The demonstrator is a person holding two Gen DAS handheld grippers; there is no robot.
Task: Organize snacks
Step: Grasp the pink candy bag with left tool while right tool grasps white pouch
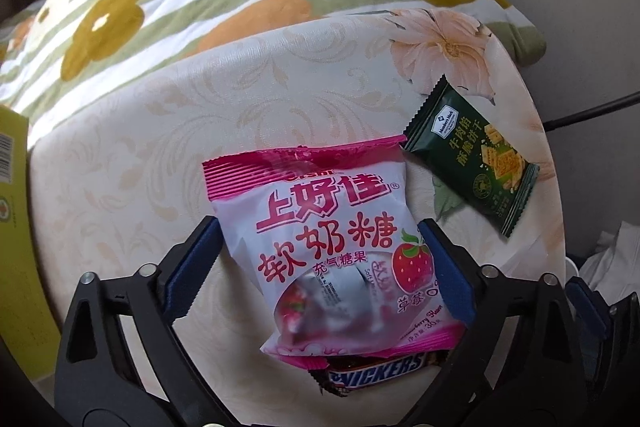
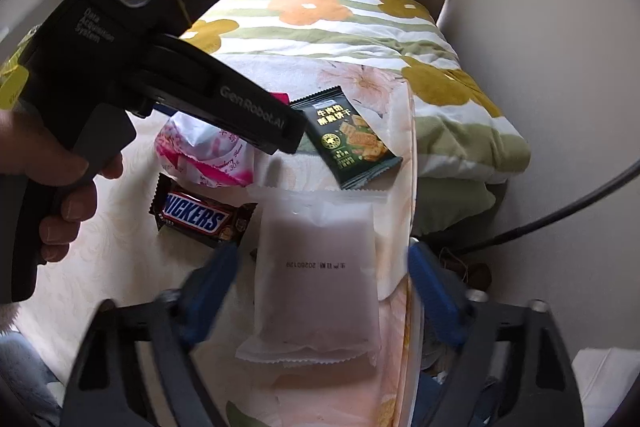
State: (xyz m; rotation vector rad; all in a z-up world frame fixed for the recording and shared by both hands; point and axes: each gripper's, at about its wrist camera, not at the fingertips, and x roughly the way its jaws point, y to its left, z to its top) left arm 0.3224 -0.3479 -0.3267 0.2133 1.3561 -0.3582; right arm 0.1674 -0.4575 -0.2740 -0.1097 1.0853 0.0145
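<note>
Four snack packets (image 2: pixel 318 279) (perhaps more hidden)

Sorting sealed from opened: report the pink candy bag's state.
Sealed, as far as visible: the pink candy bag lies flat, puffy, top crimp intact. Its bottom edge is partly hidden.

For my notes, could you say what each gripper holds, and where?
Right gripper: nothing; white packet lies loose between its jaws. Left gripper: at pink candy bag's sides, grip unclear.
</note>
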